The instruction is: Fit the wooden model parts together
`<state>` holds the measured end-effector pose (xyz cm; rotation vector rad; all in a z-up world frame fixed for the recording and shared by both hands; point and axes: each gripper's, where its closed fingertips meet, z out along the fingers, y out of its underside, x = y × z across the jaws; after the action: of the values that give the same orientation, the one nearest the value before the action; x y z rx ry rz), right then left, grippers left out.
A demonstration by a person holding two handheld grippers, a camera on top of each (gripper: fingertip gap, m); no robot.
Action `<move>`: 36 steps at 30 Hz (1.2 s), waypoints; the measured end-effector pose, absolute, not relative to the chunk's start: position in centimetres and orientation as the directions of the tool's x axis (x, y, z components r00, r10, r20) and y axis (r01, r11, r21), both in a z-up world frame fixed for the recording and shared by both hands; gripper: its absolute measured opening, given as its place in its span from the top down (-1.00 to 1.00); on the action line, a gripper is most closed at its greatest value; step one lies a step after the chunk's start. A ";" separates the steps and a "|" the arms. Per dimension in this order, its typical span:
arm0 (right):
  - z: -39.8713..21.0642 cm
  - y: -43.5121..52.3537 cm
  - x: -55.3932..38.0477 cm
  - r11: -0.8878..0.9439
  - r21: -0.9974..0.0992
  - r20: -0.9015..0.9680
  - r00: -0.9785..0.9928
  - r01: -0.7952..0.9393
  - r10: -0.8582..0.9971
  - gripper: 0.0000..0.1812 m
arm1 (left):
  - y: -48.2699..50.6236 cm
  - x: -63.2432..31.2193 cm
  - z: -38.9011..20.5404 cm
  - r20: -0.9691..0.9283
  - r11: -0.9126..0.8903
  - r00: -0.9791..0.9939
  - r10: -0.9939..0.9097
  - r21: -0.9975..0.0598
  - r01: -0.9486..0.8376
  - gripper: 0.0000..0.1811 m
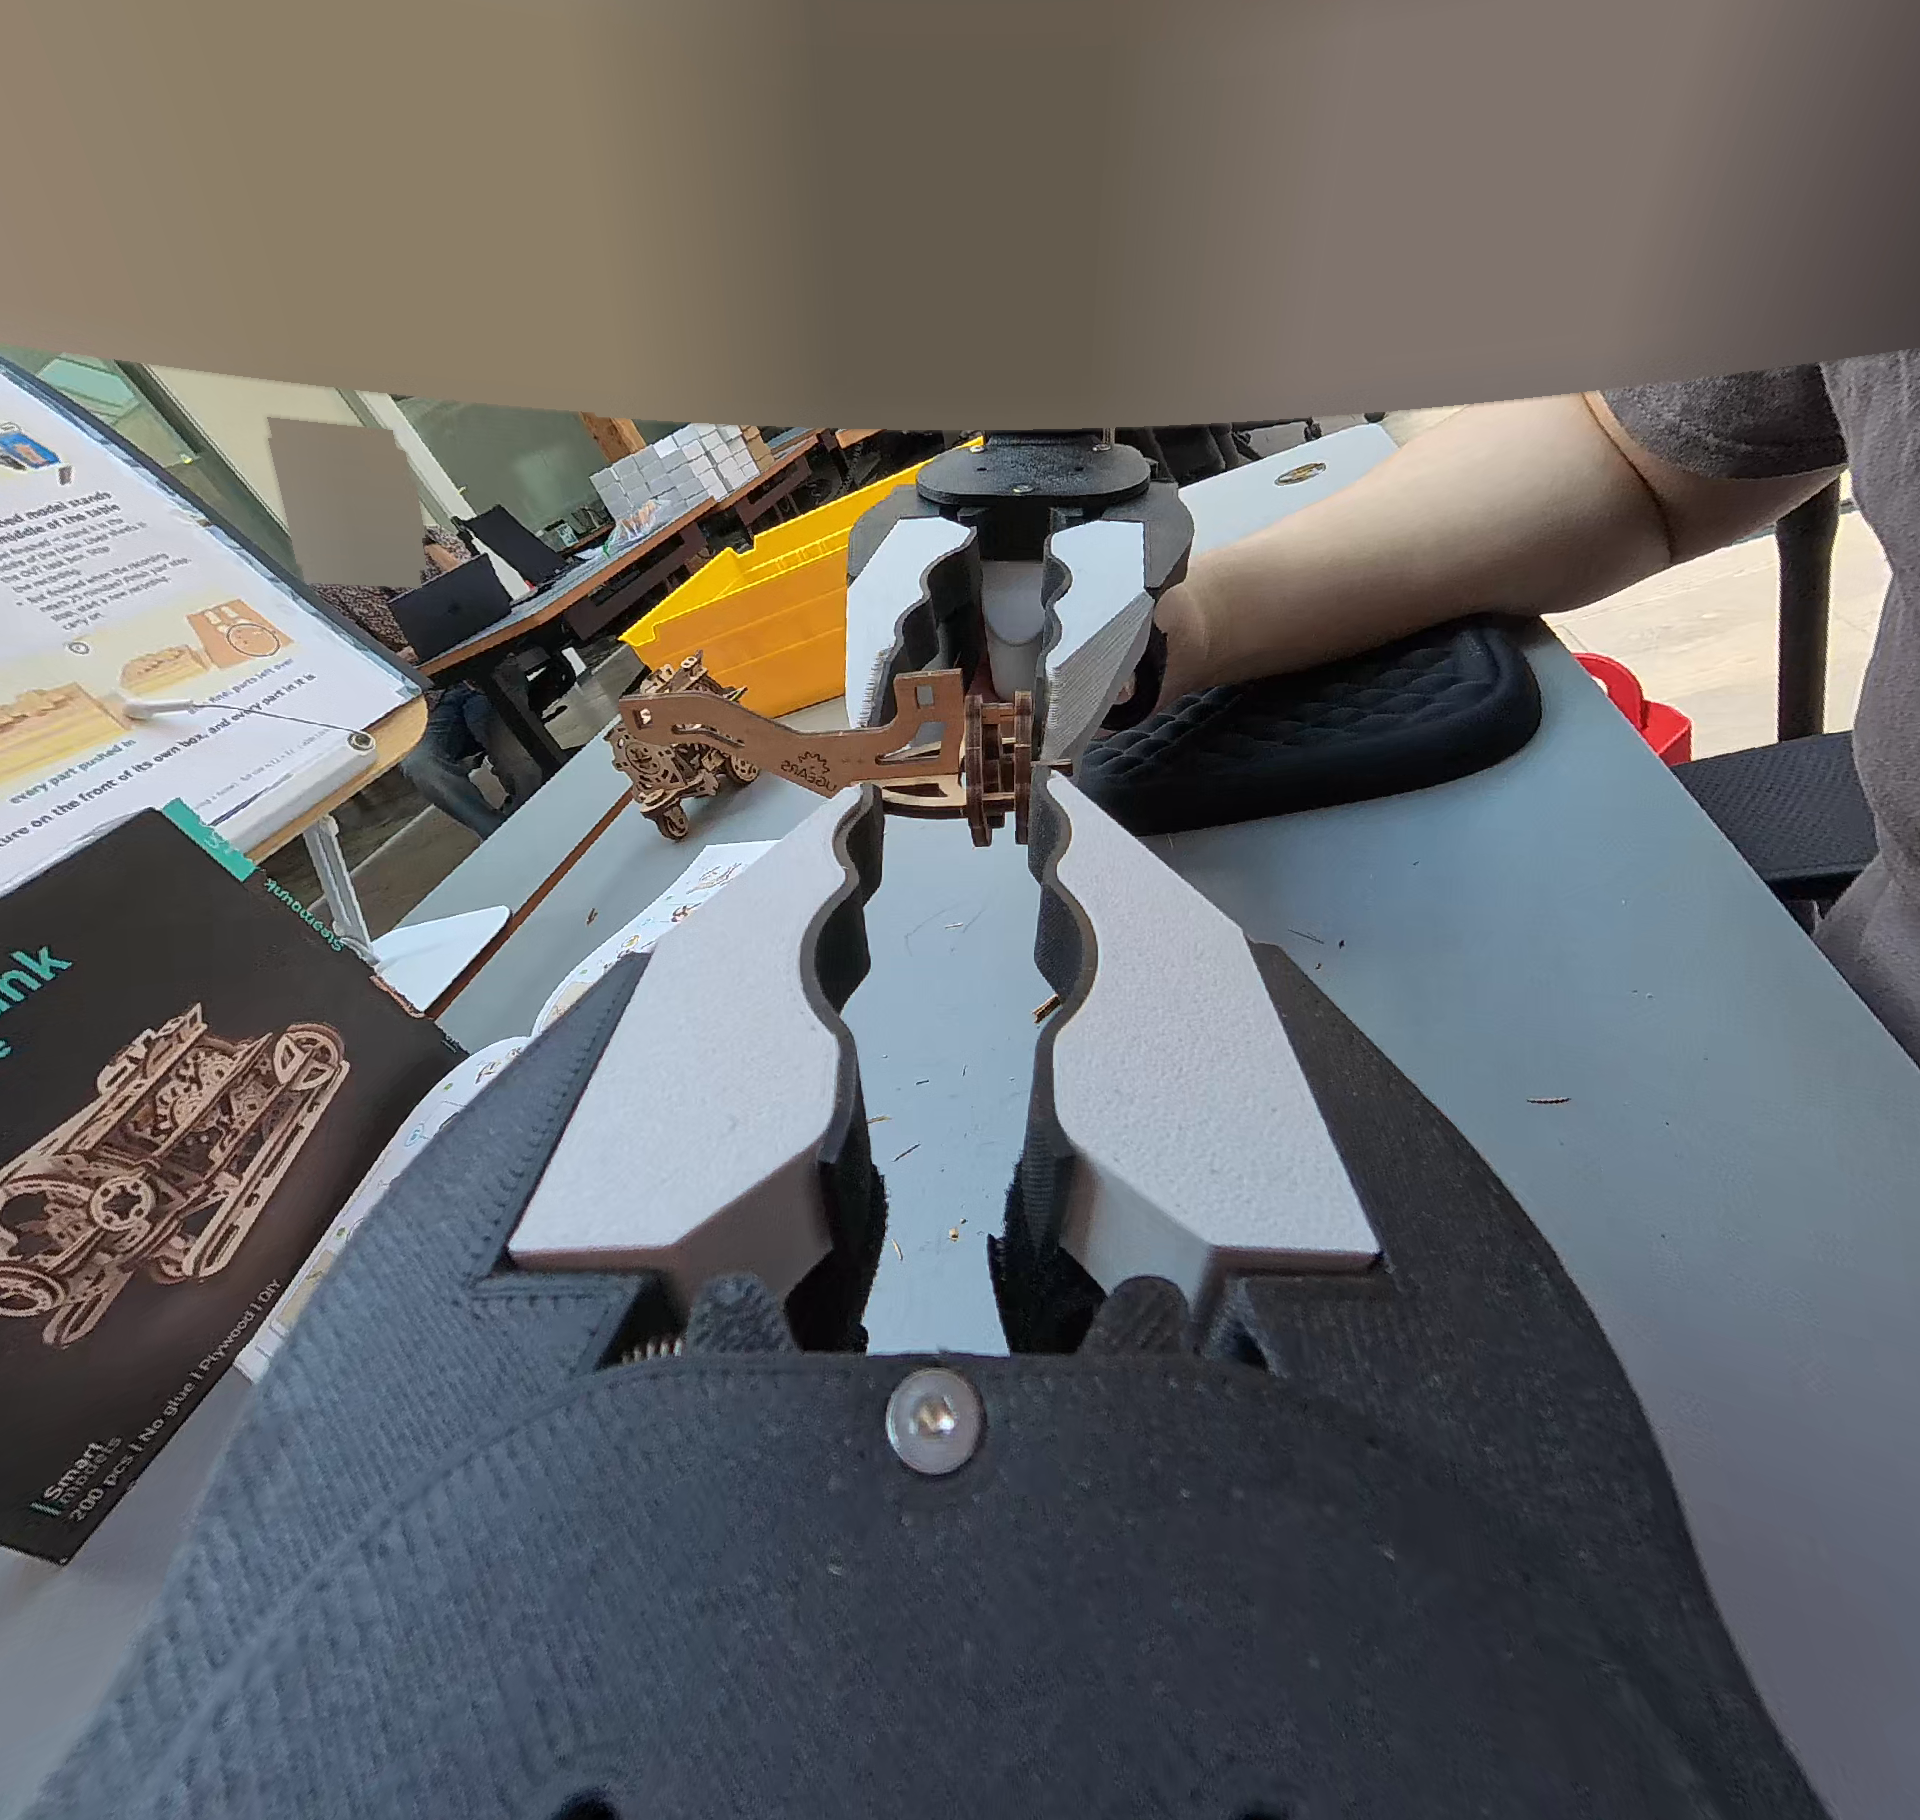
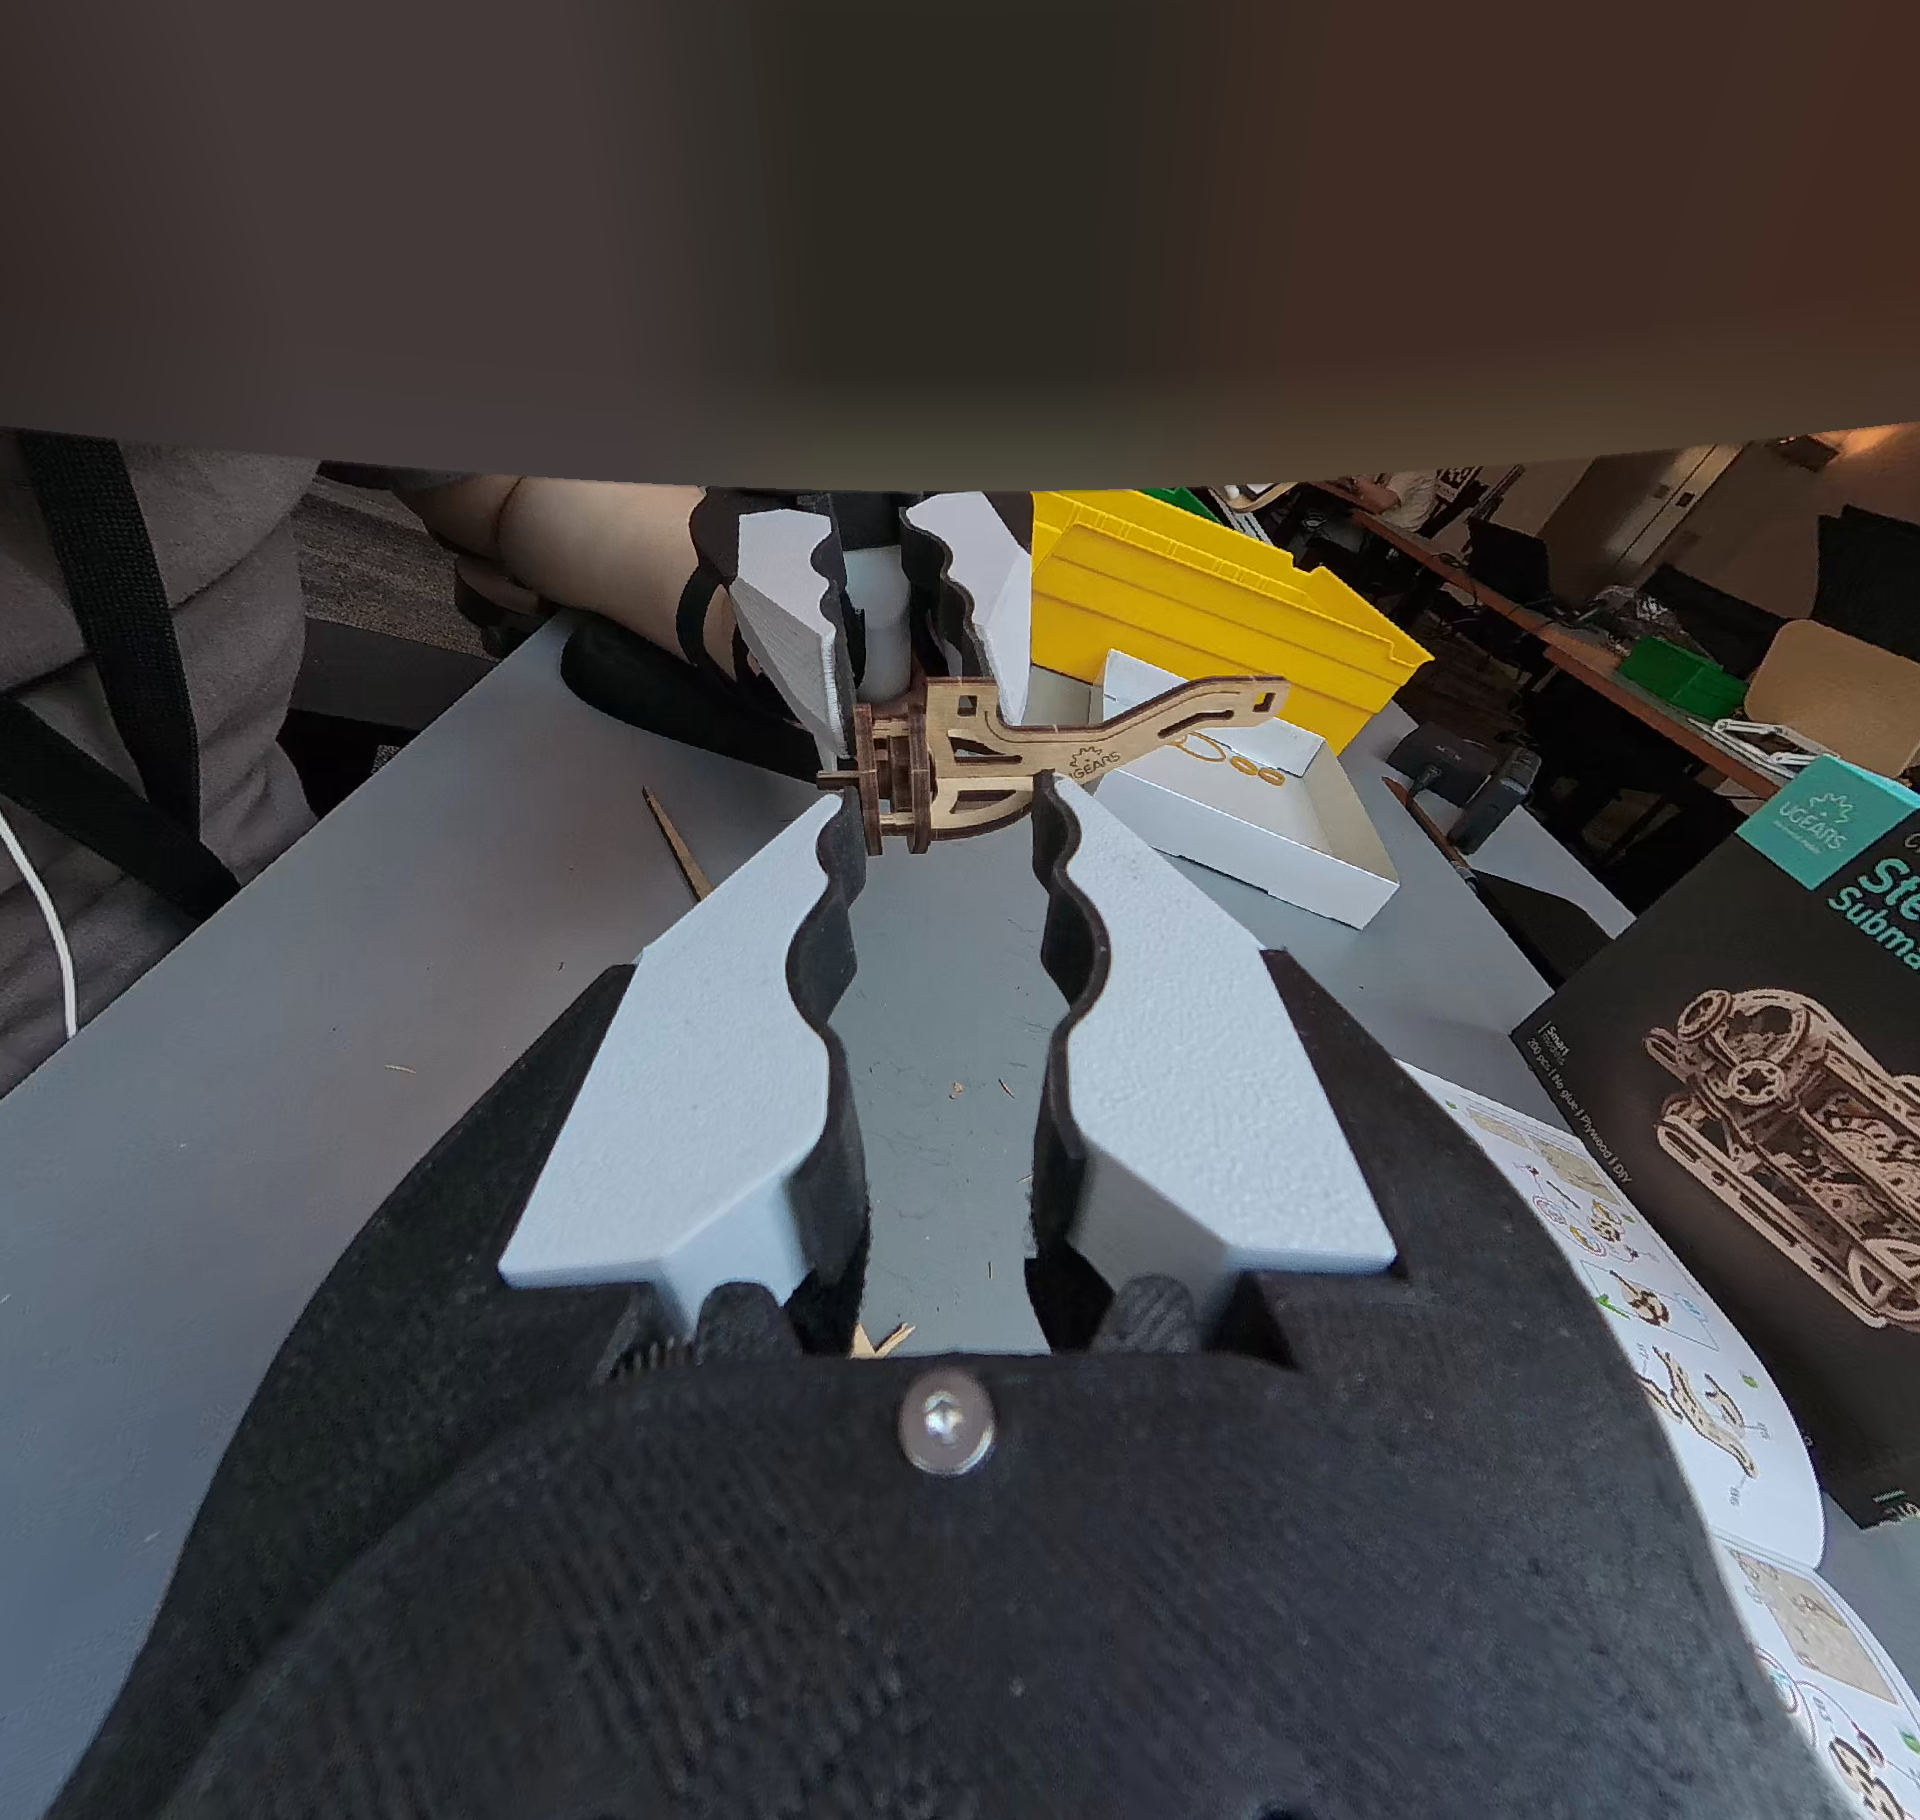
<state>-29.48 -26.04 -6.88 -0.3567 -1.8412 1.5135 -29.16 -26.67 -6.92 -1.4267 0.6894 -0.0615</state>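
A wooden assembly (image 1: 935,752), a small slotted hub with a long curved arm (image 1: 727,721), hangs in the air above the grey table (image 1: 1455,991). My left gripper (image 1: 956,799) and my right gripper (image 2: 945,809) face each other and both are shut on the hub end from opposite sides. In the right wrist view the assembly (image 2: 914,773) sits between my fingertips and its arm (image 2: 1143,721) reaches right. The right gripper also shows in the left wrist view (image 1: 971,716), the left gripper in the right wrist view (image 2: 920,721).
A built wooden model (image 1: 675,762) stands on the table before a yellow bin (image 1: 769,607). A black kit box (image 2: 1766,1095), an instruction sheet (image 2: 1621,1355) and a white tray (image 2: 1268,825) lie nearby. A black pad (image 1: 1320,731) lies under a person's forearm (image 1: 1403,544). A thin stick (image 2: 675,845) lies on the table. My left and right fingertips are right by each other.
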 end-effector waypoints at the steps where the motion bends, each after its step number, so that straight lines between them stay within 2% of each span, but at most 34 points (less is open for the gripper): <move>1: -6.9 -26.0 -29.5 0.276 -0.935 0.350 -0.704 -0.224 0.618 0.65 | -26.6 -29.2 -6.9 -0.401 0.179 0.807 -0.433 -0.916 -0.359 0.71; 24: -6.4 -25.9 -29.4 0.241 -0.944 0.330 -0.707 -0.228 0.625 0.65 | -26.7 -29.1 -6.6 -0.449 0.204 0.804 -0.390 -0.894 -0.400 0.75; 36: -6.8 -26.4 -29.3 0.301 -0.920 0.387 -0.697 -0.251 0.603 0.65 | -26.6 -28.8 -6.7 -0.461 0.213 0.800 -0.384 -0.887 -0.409 0.67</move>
<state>-29.27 -26.35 -6.84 -0.3156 -1.8405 1.4840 -28.79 -26.55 -6.72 -1.3910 0.7008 0.0193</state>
